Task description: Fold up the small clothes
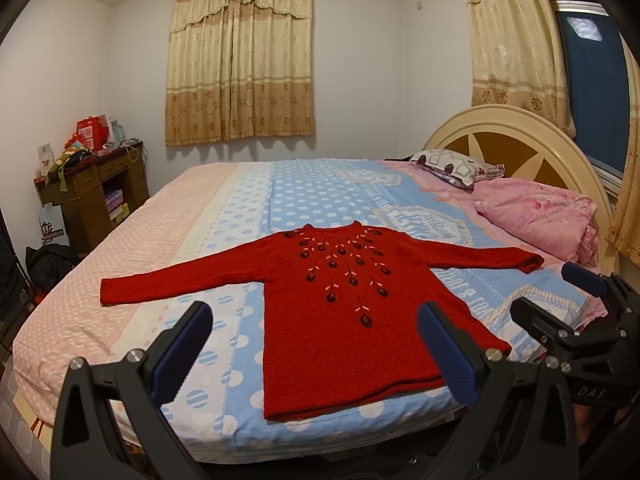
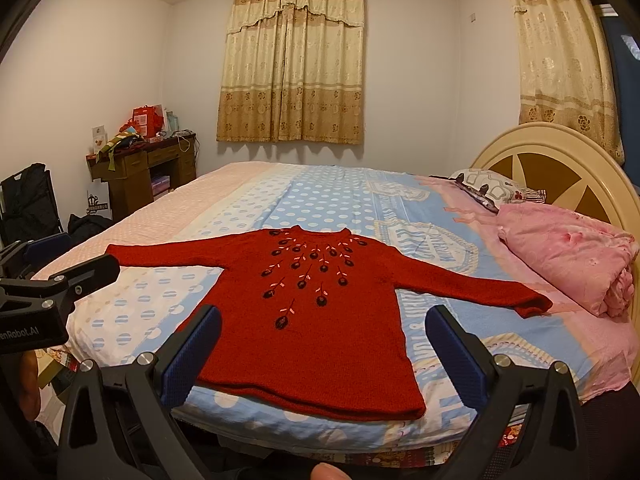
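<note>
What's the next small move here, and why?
Probably bring the left gripper down to the left sleeve's cuff to fold it inward. The red sweater lies flat on the bed with both sleeves spread, and both grippers hang above it, jaws open and empty.

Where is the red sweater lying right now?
The red sweater lies spread flat, sleeves out, on the near edge of the bed, centred in both wrist views, left of the pink quilt.

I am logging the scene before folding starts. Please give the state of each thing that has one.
red sweater: unfolded, flat on the bed, both sleeves spread
left gripper: open, empty
right gripper: open, empty
window curtains: drawn shut
pink quilt: folded, by the headboard
</note>
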### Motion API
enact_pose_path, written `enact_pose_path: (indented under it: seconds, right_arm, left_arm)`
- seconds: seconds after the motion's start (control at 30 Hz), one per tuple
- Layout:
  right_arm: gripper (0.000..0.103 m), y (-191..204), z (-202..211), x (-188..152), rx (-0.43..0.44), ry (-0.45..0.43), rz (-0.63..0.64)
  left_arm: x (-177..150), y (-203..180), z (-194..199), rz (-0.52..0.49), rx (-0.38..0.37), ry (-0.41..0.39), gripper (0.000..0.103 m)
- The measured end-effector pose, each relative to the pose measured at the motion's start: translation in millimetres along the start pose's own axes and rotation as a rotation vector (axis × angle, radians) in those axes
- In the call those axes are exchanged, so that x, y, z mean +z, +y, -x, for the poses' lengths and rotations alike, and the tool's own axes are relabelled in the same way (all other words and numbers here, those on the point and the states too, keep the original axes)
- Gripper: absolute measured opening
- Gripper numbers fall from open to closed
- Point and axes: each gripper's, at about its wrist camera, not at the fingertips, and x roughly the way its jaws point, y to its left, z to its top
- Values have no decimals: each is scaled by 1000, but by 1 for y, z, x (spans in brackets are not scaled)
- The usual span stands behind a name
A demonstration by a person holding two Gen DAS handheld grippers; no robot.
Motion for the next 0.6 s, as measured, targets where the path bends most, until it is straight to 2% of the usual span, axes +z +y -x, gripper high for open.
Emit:
enact_pose_path:
  seconds: [0.6]
  right_arm:
    - [102, 4, 1, 0, 4, 4, 1]
  left_arm:
    - [0, 0, 0, 0, 0, 0, 103]
